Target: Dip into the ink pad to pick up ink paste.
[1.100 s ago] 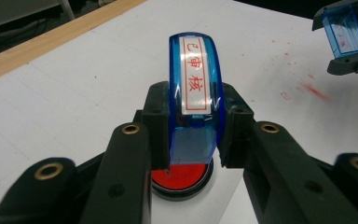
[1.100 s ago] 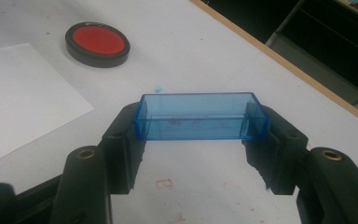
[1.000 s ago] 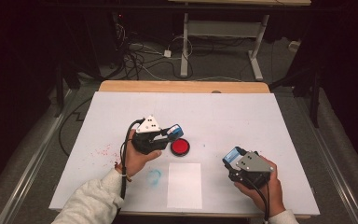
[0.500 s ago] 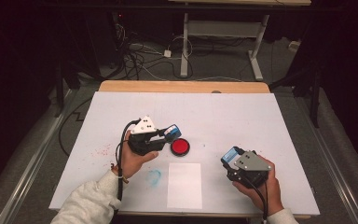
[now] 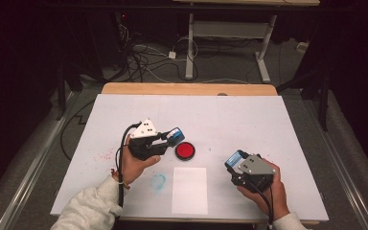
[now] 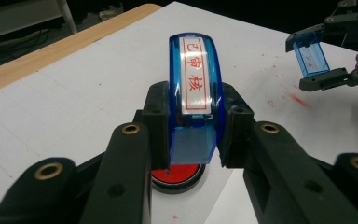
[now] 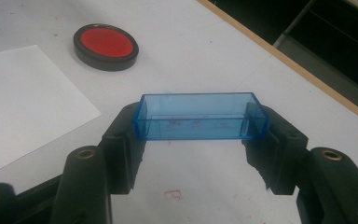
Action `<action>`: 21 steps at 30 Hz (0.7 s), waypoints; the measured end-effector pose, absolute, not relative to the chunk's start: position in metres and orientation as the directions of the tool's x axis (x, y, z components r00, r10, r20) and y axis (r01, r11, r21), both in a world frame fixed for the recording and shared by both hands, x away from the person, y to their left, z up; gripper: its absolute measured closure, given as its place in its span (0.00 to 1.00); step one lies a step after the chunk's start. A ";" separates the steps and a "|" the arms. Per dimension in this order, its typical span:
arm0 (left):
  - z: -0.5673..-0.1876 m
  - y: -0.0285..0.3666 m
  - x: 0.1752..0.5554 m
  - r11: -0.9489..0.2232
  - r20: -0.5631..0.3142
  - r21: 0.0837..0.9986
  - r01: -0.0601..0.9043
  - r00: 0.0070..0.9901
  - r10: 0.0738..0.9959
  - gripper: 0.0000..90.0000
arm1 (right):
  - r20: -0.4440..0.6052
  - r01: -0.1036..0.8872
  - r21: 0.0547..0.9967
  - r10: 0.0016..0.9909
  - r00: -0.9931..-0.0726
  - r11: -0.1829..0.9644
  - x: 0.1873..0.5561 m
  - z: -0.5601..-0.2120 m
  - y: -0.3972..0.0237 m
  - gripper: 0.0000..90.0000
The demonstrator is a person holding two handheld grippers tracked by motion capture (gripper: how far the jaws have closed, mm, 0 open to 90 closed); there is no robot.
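Blue stamp (image 6: 194, 100) sits clamped upright in the left gripper (image 5: 171, 139), fingers (image 6: 156, 122) tight on its sides, held just above the red ink pad (image 5: 185, 150). Right gripper (image 5: 235, 159), resting low over the table (image 5: 268, 120), grips the clear blue cap (image 7: 200, 116).

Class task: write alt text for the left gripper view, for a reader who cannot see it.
Two black jaws clamp a blue stamp with red characters on its label, poised just above a red ink pad on a white table. At upper right, the other gripper holds a clear blue cap.
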State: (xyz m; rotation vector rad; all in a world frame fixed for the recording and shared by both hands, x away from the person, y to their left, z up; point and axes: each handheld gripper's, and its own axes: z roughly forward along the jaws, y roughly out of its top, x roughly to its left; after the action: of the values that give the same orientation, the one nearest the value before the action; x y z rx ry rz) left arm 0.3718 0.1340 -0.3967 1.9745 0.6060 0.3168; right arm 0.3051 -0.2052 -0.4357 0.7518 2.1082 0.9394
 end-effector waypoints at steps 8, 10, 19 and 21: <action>-0.398 0.133 0.369 -0.380 -0.037 0.883 0.276 0.847 0.530 0.75 | -0.359 0.220 0.791 0.724 -0.589 0.571 0.306 -0.436 -0.204 0.45; -0.397 0.132 0.367 -0.386 -0.032 0.882 0.271 0.851 0.523 0.75 | -0.359 0.219 0.791 0.724 -0.590 0.571 0.306 -0.437 -0.204 0.45; -0.397 0.126 0.355 -0.416 -0.013 0.875 0.250 0.869 0.495 0.75 | -0.358 0.219 0.792 0.724 -0.589 0.570 0.305 -0.436 -0.204 0.45; -0.397 0.125 0.353 -0.422 -0.009 0.872 0.247 0.871 0.491 0.75 | -0.356 0.219 0.793 0.724 -0.591 0.569 0.305 -0.436 -0.204 0.45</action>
State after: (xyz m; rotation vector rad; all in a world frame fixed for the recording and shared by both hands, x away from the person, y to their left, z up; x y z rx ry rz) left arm 0.3525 0.1251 -0.3975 2.0255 0.5371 0.3025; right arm 0.3049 -0.2043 -0.4365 0.7508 2.1129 0.9418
